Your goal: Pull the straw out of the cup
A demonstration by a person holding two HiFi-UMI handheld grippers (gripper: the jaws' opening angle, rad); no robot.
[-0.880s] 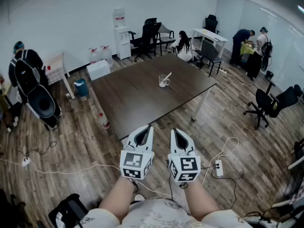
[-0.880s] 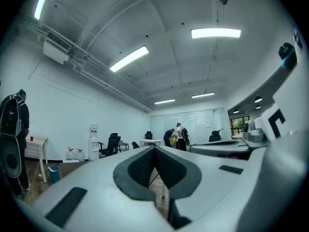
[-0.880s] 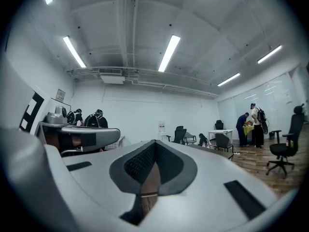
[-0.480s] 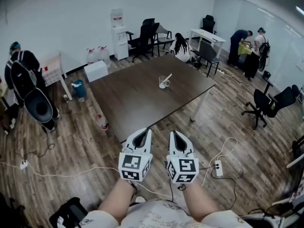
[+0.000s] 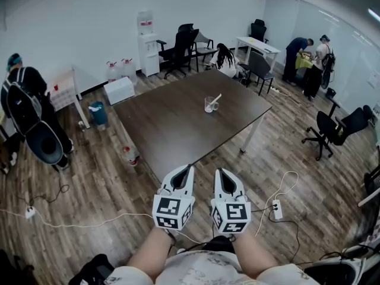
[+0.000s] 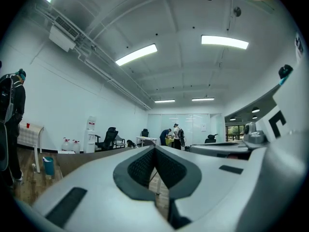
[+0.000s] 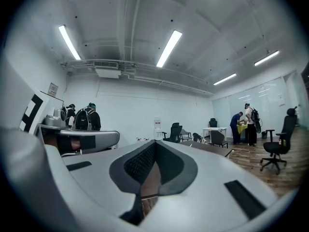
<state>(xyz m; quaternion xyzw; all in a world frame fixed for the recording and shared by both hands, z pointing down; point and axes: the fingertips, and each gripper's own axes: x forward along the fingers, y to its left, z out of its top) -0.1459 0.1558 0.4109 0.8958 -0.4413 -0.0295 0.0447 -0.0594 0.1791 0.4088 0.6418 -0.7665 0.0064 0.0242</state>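
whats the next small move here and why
Probably step closer to the table: the cup with its straw stands far across it, while the left gripper and right gripper are shut, empty and well short of the cup.

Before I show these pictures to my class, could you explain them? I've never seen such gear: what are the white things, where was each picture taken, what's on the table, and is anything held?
No robot here: a person holds a two-jaw gripper in each hand, the left gripper and the right gripper, white tongs with a marker cube at the back. The wide picture comes from a camera on the person's head, looking down. The other two come from cameras riding on each gripper, looking along its jaws. On the dark table stands a clear cup with a straw leaning in it. Both grippers have their jaws together with nothing between them, far from the cup, so nothing is held.
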